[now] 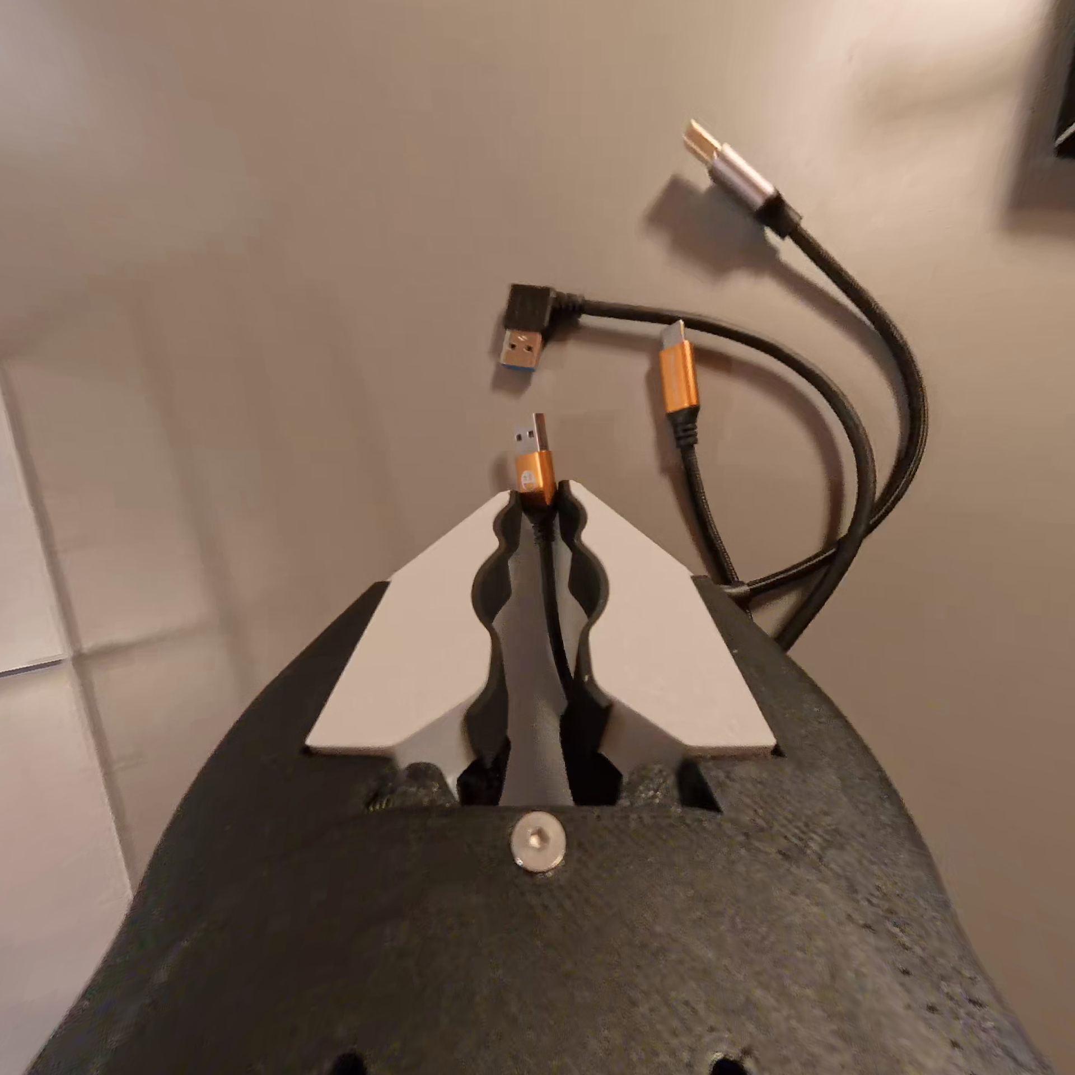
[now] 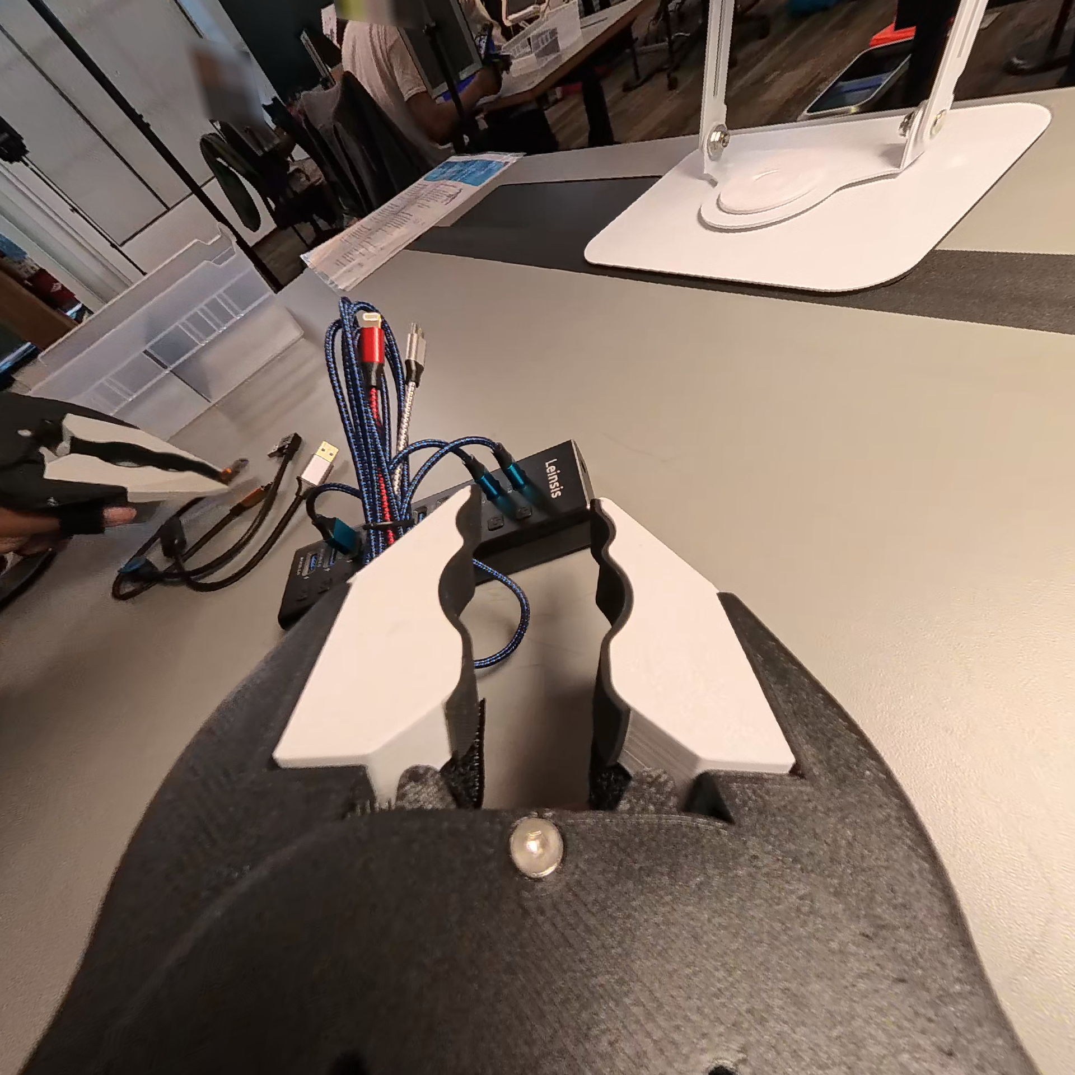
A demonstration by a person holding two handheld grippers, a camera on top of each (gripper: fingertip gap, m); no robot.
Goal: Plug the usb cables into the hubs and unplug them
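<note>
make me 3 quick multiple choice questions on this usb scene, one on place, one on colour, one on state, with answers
1. Where does the black hub lie?
A. just beyond the right gripper
B. on the white stand base
C. in the clear bin

2. What colour is the plug in the left gripper?
A. blue
B. orange
C. red

3. How is the right gripper?
A. shut on a cable
B. shut, empty
C. open, empty

Answers: 1 A, the hub sits past its fingertips; 2 B, an orange shell shows at the tips; 3 C, a wide gap between the fingers.

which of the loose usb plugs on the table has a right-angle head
The all-black plug, farthest left of the three loose ones; its cable leaves sideways. The orange-sleeved and silver-sleeved plugs are straight.
</note>
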